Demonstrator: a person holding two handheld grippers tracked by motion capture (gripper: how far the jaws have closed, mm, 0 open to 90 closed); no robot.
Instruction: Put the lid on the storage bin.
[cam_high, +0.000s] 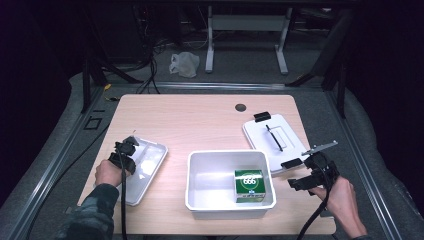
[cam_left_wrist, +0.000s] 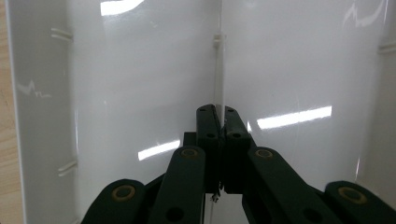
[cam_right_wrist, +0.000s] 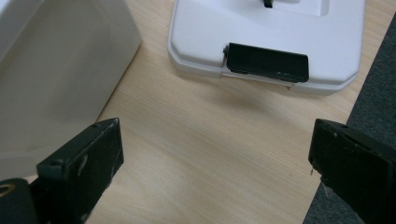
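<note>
At the left edge of the table (cam_high: 200, 122), a shallow white tray (cam_high: 150, 165) is lying, its long axis running from the near-left toward the far-right, so that it sits slightly askew to the table's edge. Its open side is turned up. In the left gripper view, a thin upright rib or wall of the tray (cam_left_wrist: 218, 70) is seen between the jaws, and the left gripper (cam_high: 126, 150) is pressed together on it, the two black pads meeting with only that thin white edge between them. The left hand (cam_high: 108, 172) is held low at the tray's near-left side, with the gripper pointed forward and down over the tray and its cable trailing back toward the person's sleeve.

Just to the right of the tray, near the table's front middle, a deeper white bin (cam_high: 230, 185) is placed, and a green box (cam_high: 249, 185) is stood in its right half. Beyond the bin's right corner, a white lid (cam_high: 272, 137) with black clips is laid flat on the table. The right gripper (cam_high: 300, 175) is held above the table's right front corner, just beside the bin and the lid, touching neither. Its jaws are spread wide with only bare table between them, and in the right gripper view the lid's black clip (cam_right_wrist: 267, 62) is seen ahead. The right hand (cam_high: 342, 197) is kept behind it, off the table's edge.
</note>
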